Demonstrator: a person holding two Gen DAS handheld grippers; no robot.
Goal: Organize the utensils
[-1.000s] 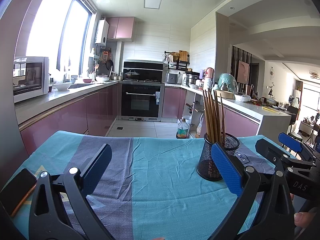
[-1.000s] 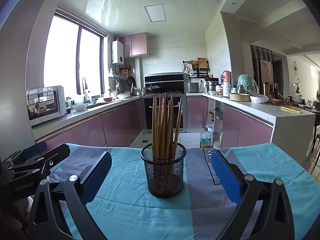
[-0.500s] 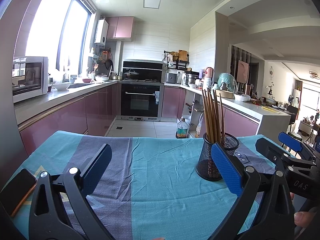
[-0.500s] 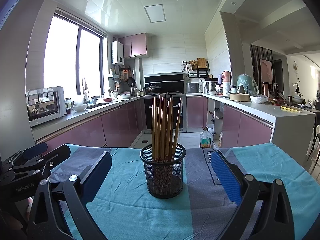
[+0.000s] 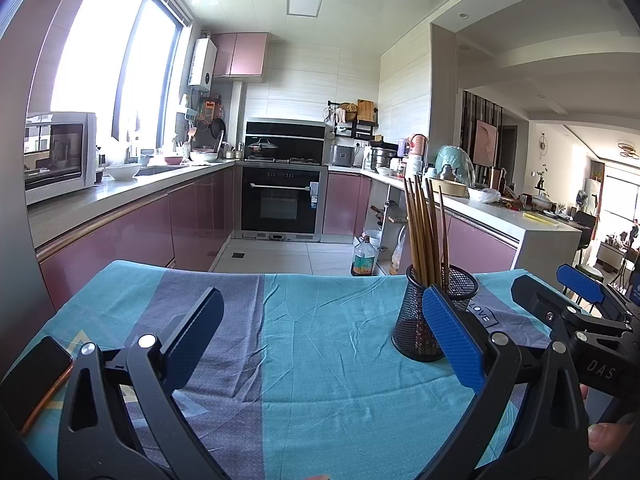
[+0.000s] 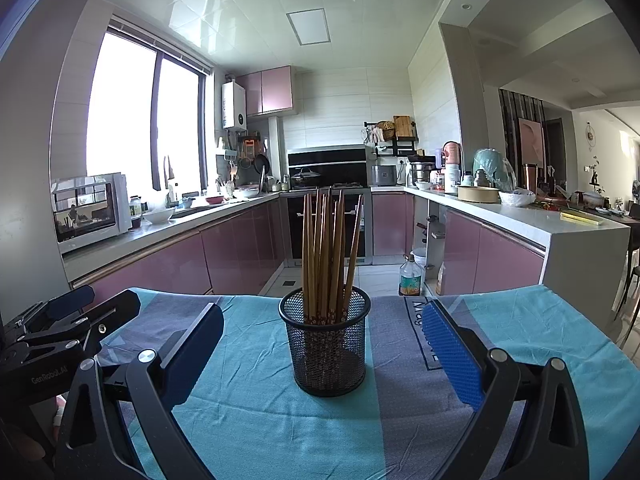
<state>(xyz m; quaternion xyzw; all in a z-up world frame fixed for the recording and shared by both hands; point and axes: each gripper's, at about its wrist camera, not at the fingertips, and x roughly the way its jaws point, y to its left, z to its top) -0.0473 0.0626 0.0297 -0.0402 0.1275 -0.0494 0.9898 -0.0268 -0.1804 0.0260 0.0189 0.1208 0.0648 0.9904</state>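
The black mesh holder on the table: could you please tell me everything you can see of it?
The mesh holder is a round, open-topped cup of black wire mesh with a solid rim, standing upright on the blue and grey tablecloth. It holds a bundle of brown wooden chopsticks, tips down, leaning slightly apart, with patterned lower ends visible through the mesh. It sits ahead of the open right gripper, centred between the fingers, untouched. From the left wrist view a blue pad partly hides it.

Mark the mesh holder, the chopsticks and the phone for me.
mesh holder (image 6: 329,354): right wrist view, front wall.
chopsticks (image 6: 325,248): right wrist view, middle of the shafts.
phone (image 5: 34,376): left wrist view, dark screen.
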